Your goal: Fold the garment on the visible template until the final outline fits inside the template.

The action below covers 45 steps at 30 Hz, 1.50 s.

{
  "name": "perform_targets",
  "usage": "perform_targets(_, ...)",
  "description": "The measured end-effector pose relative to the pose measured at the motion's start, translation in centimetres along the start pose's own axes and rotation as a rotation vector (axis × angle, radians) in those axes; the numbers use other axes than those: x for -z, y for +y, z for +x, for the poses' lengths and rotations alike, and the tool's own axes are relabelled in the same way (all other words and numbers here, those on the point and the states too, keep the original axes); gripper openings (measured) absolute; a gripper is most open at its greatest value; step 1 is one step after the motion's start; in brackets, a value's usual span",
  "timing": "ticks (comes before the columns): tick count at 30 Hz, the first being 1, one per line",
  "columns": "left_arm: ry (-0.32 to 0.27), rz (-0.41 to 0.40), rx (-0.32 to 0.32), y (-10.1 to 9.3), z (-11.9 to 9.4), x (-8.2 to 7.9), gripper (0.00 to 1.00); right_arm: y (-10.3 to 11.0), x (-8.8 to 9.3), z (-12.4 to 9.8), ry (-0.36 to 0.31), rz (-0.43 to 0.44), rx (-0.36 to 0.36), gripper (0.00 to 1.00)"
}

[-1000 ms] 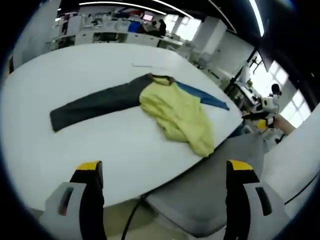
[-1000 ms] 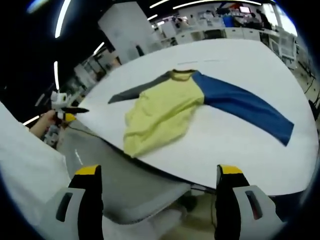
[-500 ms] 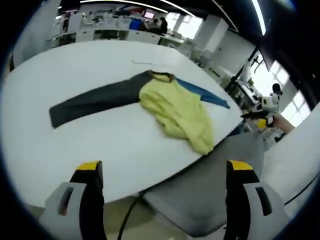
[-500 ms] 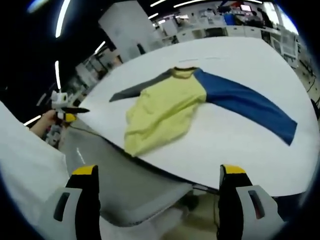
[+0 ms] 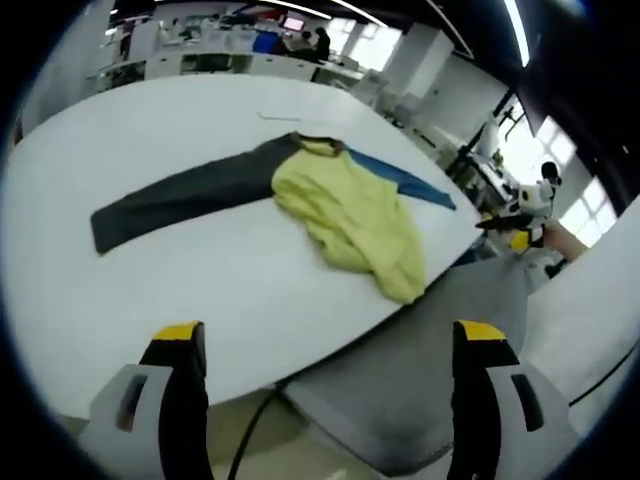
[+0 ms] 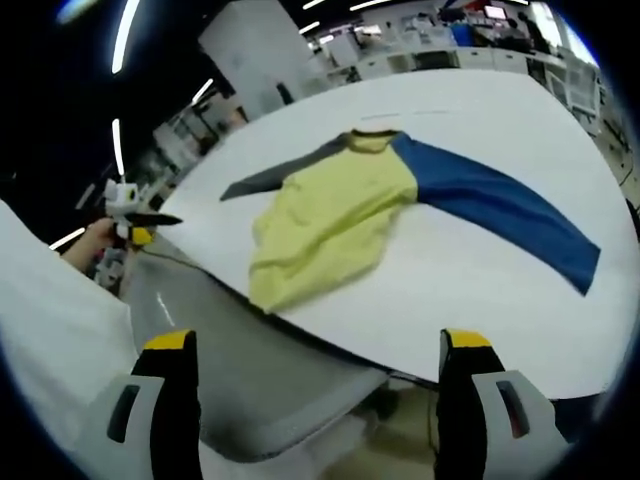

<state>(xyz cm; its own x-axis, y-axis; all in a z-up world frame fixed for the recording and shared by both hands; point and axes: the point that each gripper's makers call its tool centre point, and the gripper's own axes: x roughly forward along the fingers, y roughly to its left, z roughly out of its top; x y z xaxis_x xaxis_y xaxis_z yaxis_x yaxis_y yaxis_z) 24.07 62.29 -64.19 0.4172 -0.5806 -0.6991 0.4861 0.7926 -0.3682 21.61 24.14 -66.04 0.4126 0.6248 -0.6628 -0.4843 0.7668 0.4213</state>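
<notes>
L gripper: we see jaws wide apart, holding nothing. R gripper: same, spread wide, nothing held. Ahead of both, grey chair, then white table. Beyond, on the table: garment, yellow body, one blue sleeve, one dark-grey sleeve, spread flat w/ rumpled hem.

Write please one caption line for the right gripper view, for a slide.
Open right gripper facing a shirt spread on a white table.

Shirt: yellow body rumpled, one grey and one blue sleeve spread flat on the white table.
</notes>
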Motion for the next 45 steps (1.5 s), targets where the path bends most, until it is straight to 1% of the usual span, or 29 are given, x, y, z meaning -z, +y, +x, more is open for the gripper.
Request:
perform_targets(7, 0.014, -0.004, 0.012, 0.0, 0.7, -0.1, 0.98, -0.3, 0.0, 0.6, 0.009, 0.004, -0.01, 0.99)
perform_targets(10, 0.023, -0.004, 0.023, -0.1, 1.4, 0.0, 0.98, -0.7, 0.1, 1.0, 0.016, 0.009, -0.014, 0.99)
perform_targets(13, 0.029, -0.009, 0.028, 0.0, 2.1, 0.0, 0.97, -0.8, 0.1, 1.3, 0.024, 0.008, -0.019, 0.97)
perform_targets(19, 0.033, -0.009, 0.047, -0.4, 2.9, -0.3, 0.96, -1.1, -0.2, 1.9, 0.027, 0.012, -0.029, 0.97)
perform_targets(26, 0.047, -0.015, 0.053, -0.4, 3.5, -0.3, 0.96, -1.1, -0.6, 2.4, 0.029, 0.01, -0.037, 0.97)
perform_targets(32, 0.043, -0.019, 0.053, -0.3, 3.8, -0.6, 0.95, -1.4, -0.8, 2.7, 0.035, 0.006, -0.043, 0.97)
perform_targets(39, 0.047, -0.022, 0.062, -0.4, 4.4, -0.5, 0.93, -1.3, -0.8, 3.1, 0.037, 0.008, -0.058, 0.95)
perform_targets(45, 0.053, -0.022, 0.078, -0.9, 4.8, -0.5, 0.91, -1.4, -0.6, 3.5, 0.04, 0.014, -0.066, 0.94)
